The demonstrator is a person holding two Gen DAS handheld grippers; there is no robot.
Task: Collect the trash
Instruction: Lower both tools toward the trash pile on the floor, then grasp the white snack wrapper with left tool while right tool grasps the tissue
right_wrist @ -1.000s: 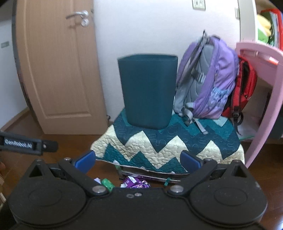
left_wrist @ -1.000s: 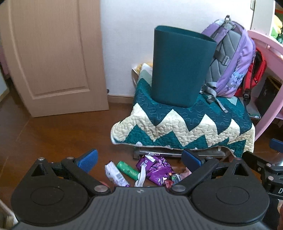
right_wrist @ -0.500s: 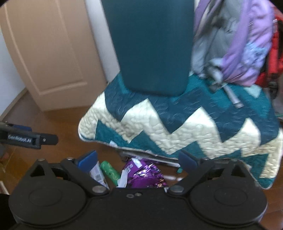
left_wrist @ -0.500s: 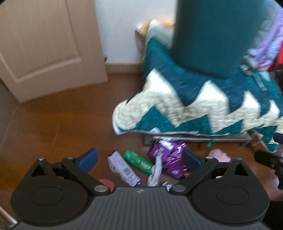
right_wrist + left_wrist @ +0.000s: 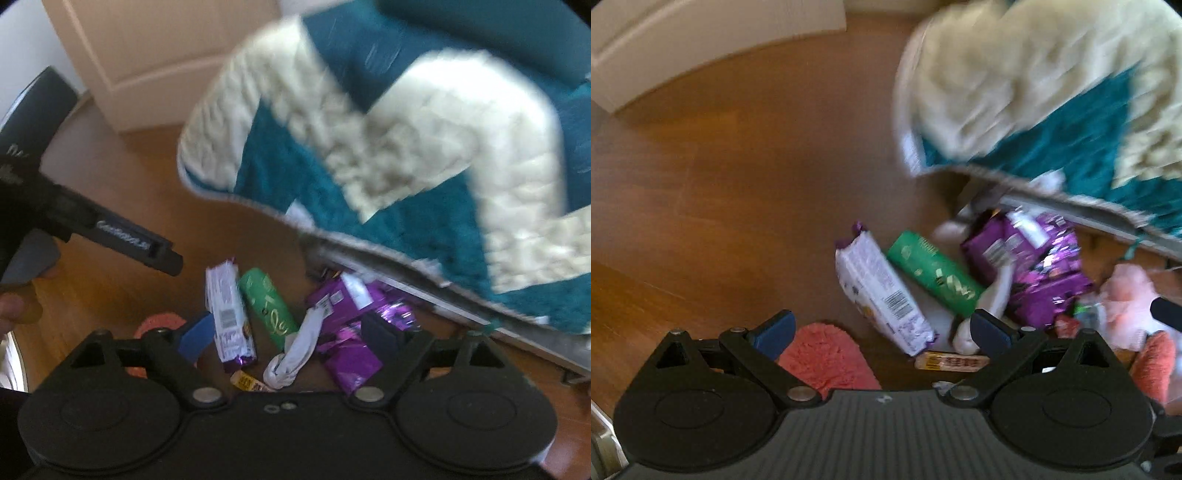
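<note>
Trash lies on the wooden floor by a quilt-covered stand: a white and purple wrapper (image 5: 881,291) (image 5: 229,319), a green packet (image 5: 934,278) (image 5: 267,304), crumpled purple foil bags (image 5: 1034,266) (image 5: 351,332), a white crumpled strip (image 5: 295,354) and a small yellow wrapper (image 5: 951,362) (image 5: 247,382). My left gripper (image 5: 882,330) is open and empty just above the white wrapper. My right gripper (image 5: 291,338) is open and empty over the pile. The teal bin shows only as a dark edge (image 5: 498,33) at the top of the right wrist view.
The teal and cream quilt (image 5: 1052,92) (image 5: 388,129) overhangs the trash. A coral fuzzy slipper (image 5: 827,360) lies under my left gripper, another (image 5: 1154,360) at the right. A pink crumpled thing (image 5: 1126,295) lies by the foil. A door (image 5: 147,55) stands behind.
Both grippers have tilted down and dropped toward the floor trash. The bin and backpack have gone out of view at the top. The trash has not moved.
</note>
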